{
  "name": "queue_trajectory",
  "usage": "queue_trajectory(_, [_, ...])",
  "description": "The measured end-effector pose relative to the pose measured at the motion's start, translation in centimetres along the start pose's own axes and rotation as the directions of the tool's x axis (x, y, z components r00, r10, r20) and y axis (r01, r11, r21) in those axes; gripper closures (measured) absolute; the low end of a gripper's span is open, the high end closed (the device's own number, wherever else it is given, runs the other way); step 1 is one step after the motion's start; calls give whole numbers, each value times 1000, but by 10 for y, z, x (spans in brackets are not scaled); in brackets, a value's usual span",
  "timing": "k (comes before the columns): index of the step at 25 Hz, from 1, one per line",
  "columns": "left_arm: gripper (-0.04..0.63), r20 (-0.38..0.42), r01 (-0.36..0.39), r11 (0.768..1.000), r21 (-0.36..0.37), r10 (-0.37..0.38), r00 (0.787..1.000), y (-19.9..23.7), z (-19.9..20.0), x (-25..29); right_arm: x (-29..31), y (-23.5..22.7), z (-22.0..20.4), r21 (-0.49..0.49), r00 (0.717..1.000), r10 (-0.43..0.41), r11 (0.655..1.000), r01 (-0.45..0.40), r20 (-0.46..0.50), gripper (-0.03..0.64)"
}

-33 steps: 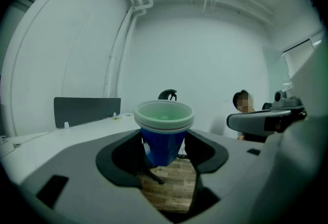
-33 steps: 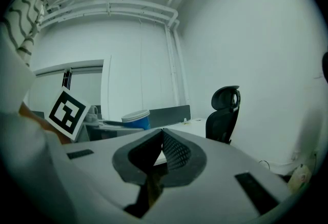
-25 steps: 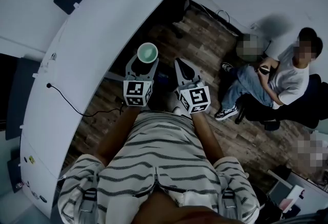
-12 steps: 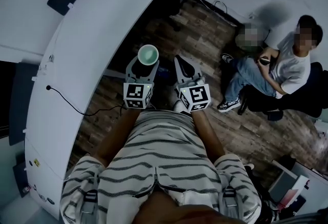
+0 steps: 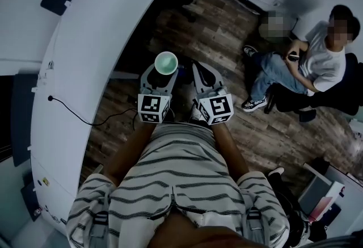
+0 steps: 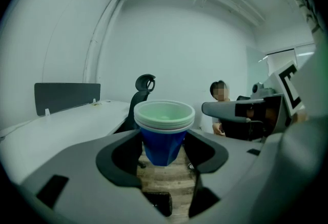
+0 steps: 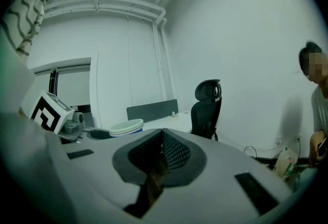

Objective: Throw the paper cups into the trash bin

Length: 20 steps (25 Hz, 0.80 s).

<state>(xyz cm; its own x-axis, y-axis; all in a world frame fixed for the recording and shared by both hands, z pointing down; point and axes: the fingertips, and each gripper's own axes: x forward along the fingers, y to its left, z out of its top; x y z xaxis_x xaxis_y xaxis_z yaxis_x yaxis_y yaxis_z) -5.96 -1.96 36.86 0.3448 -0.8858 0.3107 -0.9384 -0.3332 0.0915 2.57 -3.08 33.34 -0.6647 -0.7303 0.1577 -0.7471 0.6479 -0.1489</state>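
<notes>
A stack of blue paper cups (image 6: pixel 163 133) with a pale green inside stands upright between the jaws of my left gripper (image 6: pixel 163 148), which is shut on it. In the head view the cups (image 5: pixel 165 62) show from above, held over the wooden floor beside the table edge. My right gripper (image 5: pixel 203 74) hangs just to the right of the cups, shut with nothing in it. In the right gripper view its jaws (image 7: pixel 163 148) meet tip to tip, and the cups' rim (image 7: pixel 126 127) shows at the left. No trash bin is in view.
A long curved white table (image 5: pixel 85 54) runs along the left, with a black cable (image 5: pixel 79 116) on it. A black office chair (image 6: pixel 143 89) stands by it. A seated person (image 5: pixel 317 68) is at the right on the wooden floor (image 5: pixel 227 37).
Both grippers and the cups stay together in front of me while the view has shifted: the table and the seated person have slid slightly up and left in the head view.
</notes>
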Motion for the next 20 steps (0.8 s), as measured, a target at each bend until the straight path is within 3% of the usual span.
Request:
queue_trajectory(9, [316,-68,72,997,-33,-74,995,-23,-29,2,-18,-6,-30,49,997,-54,997,57,-60,609])
queue_trajectory(20, [316,-142,103,993,-62,-111,984,-38,-65,7,-31,-13,-66,82,989,-81,992,91,-126,609])
